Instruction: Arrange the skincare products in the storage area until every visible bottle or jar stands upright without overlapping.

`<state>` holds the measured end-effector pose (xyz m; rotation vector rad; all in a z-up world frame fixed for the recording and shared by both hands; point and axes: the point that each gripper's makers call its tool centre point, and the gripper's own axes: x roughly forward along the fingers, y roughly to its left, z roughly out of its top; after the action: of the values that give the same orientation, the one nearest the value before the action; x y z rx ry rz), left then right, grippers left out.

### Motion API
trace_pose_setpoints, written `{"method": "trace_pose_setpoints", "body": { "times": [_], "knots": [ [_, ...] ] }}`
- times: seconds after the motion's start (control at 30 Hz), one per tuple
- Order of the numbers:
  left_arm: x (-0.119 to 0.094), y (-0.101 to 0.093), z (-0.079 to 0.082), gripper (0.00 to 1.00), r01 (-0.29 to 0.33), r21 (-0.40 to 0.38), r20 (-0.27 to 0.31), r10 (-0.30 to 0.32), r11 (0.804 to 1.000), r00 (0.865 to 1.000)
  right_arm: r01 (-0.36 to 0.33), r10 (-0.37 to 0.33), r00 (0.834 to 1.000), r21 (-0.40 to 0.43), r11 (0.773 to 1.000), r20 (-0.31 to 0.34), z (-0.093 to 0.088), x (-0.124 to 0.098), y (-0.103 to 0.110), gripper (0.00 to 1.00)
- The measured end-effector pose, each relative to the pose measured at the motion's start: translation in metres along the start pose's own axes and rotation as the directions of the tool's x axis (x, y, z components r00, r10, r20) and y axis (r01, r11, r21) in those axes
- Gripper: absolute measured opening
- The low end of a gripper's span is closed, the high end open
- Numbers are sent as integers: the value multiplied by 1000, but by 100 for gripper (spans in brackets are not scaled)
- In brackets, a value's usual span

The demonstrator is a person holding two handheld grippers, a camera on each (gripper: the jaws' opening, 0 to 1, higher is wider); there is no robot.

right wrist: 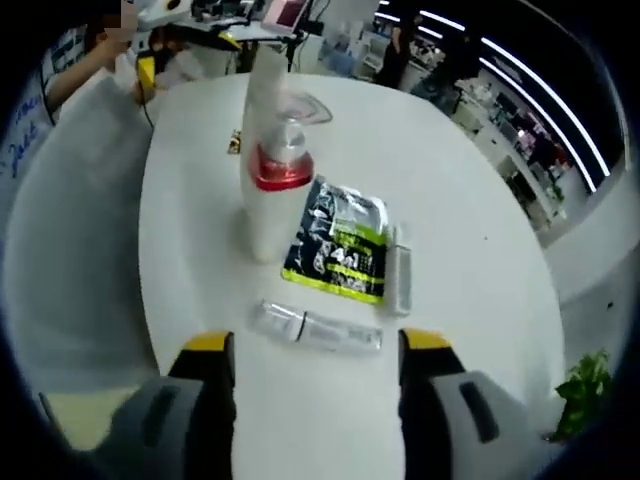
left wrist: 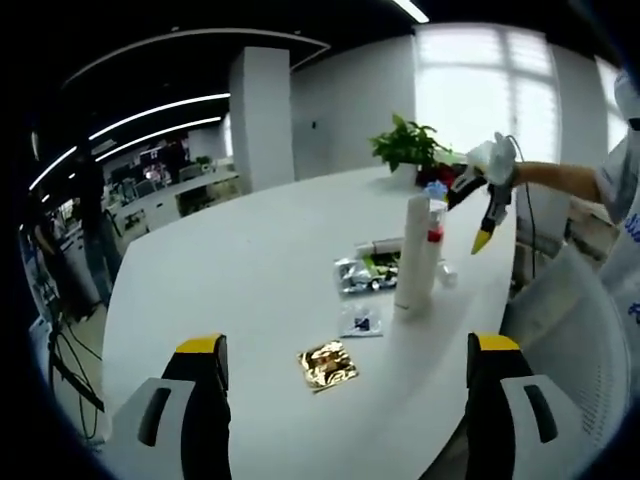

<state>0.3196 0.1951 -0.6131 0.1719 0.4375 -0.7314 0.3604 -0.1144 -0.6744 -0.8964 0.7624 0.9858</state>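
The smooth white oval worktop [left wrist: 250, 260] has wide bare room toward its left edge. Near its right edge a tall white cylindrical bottle [left wrist: 414, 252] stands upright beside a red-collared clear bottle [right wrist: 280, 160]. A glossy black-and-green sachet [right wrist: 338, 243] lies flat, a clear tube [right wrist: 316, 326] beyond it, and a crinkled gold foil packet [left wrist: 327, 365] apart. The left gripper [left wrist: 345, 365] and right gripper [right wrist: 316, 345] both hold their jaws apart, empty.

White bottle [right wrist: 265, 170] upright, sachet [right wrist: 338, 243] beside it, clear tube [right wrist: 315, 327] lying near open right gripper [right wrist: 317, 365]
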Motion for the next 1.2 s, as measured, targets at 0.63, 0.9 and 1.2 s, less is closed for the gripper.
{"method": "trace_pose_setpoints", "body": {
  "times": [0.63,0.9,1.2],
  "knots": [
    [-1,0,0,97,0,-23,-6,0,1000,1000,-147,110,983,-263,954,-148,-18,30,-4,50],
    [-2,-1,-2,97,-6,-37,-8,5,999,1000,-236,146,961,-419,877,-236,-22,43,-4,44],
    [-4,-3,-5,96,-8,-47,-17,7,999,1000,-331,197,933,-502,799,-301,-24,56,-7,37]
  ]
}}
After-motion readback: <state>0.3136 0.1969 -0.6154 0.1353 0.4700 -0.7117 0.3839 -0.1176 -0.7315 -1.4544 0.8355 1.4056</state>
